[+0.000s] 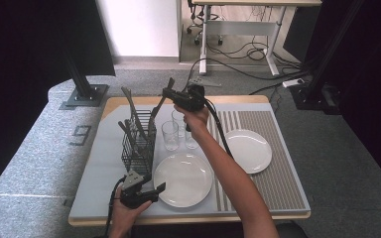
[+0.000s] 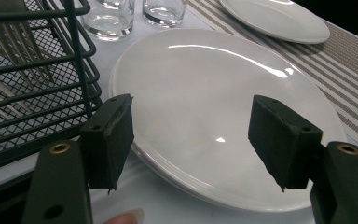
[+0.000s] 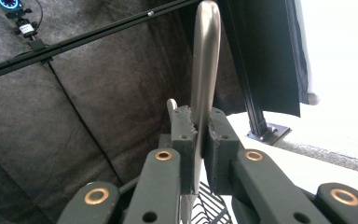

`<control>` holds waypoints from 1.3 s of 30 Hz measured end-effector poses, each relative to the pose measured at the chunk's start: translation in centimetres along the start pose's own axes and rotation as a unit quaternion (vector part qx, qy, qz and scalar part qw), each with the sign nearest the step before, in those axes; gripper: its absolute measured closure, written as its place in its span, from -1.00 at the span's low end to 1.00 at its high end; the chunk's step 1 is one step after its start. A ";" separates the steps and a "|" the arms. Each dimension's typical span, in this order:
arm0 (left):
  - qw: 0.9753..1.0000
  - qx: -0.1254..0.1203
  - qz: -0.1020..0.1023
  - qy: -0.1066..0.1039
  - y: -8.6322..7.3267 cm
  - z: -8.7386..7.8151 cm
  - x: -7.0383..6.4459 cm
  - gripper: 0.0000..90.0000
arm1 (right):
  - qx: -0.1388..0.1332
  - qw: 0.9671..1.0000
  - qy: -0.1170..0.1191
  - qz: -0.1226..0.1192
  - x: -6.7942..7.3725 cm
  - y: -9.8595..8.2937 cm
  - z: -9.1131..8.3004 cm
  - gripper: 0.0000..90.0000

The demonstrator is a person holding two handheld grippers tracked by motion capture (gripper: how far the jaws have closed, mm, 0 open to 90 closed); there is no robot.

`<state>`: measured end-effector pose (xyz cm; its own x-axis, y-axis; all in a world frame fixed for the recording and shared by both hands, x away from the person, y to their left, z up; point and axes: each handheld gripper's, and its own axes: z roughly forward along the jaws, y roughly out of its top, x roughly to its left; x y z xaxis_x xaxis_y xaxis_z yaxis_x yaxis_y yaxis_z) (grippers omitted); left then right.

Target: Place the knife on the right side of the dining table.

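A black wire cutlery basket stands left of centre on the table, with several metal utensils upright in it. My right gripper is raised above the basket's right side, shut on the handle of one metal utensil that points up between its pads; the utensil's lower end reaches down to the basket. My left gripper hovers low near the front edge, open, its jaws either side of the near edge of a white plate. Nothing is between its fingers.
Three clear glasses stand just right of the basket. A second white plate lies on a striped mat at the right. The basket wall is close to the left gripper's left jaw. Black frame posts stand behind the table.
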<state>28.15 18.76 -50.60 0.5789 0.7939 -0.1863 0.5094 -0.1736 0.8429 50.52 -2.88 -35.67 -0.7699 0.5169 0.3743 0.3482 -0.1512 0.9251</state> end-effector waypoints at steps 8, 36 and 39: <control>1.000 -0.002 -0.003 0.001 0.0 -0.1 0.2 -0.31 | -0.003 1.000 0.000 0.001 0.0 0.1 -0.1 0.86; 1.000 0.002 -0.002 0.002 -0.1 0.0 0.1 -0.31 | -0.029 0.999 0.010 0.019 0.0 1.1 -2.5 0.86; 1.000 0.001 -0.002 0.002 -0.1 0.1 0.0 -0.31 | -0.030 0.999 0.010 0.017 0.1 1.3 -2.9 0.86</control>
<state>28.16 18.73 -50.68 0.5751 0.7964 -0.1871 0.5127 -0.1727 0.8410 49.37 -5.48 -34.30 -0.7691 0.4933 0.4063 0.3422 -0.2190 0.9138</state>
